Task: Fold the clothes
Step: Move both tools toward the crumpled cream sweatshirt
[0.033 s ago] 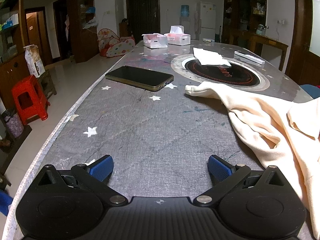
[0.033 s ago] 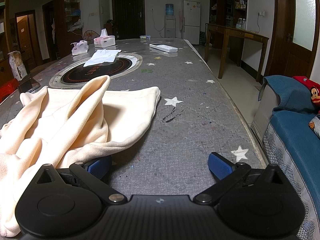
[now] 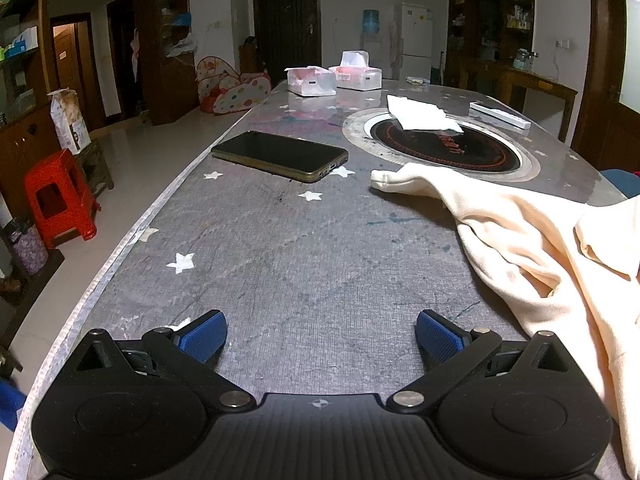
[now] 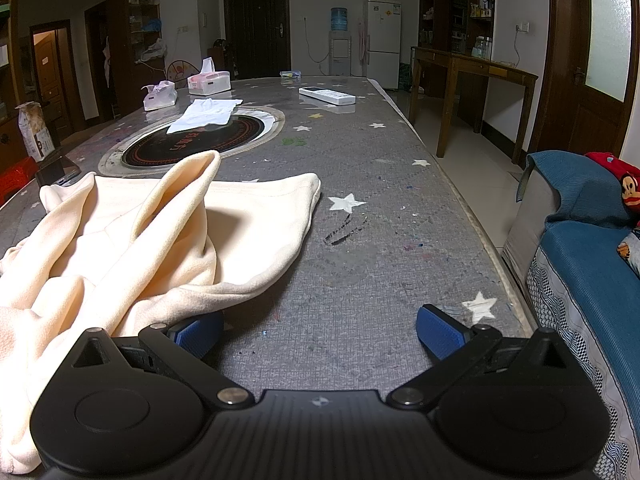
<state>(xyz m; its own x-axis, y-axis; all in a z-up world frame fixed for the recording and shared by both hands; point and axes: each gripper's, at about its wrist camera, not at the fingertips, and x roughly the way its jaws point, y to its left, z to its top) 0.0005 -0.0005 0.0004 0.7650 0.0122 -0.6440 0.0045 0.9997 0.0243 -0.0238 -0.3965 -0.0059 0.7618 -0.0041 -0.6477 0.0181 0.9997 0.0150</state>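
Garment [image 4: 160,240]: lay crumpled mid-table, unfolded, awaiting my grip.
Left gripper [image 3: 320,338]: jaws wide, empty, beside it.
Right gripper [image 4: 320,334]: jaws wide, empty, at its hem.

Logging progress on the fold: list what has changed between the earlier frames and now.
Nothing has visibly changed. The left gripper and right gripper are both wide open and empty as before, the cream garment lies crumpled in the same shape on the table, and the phone has not moved.
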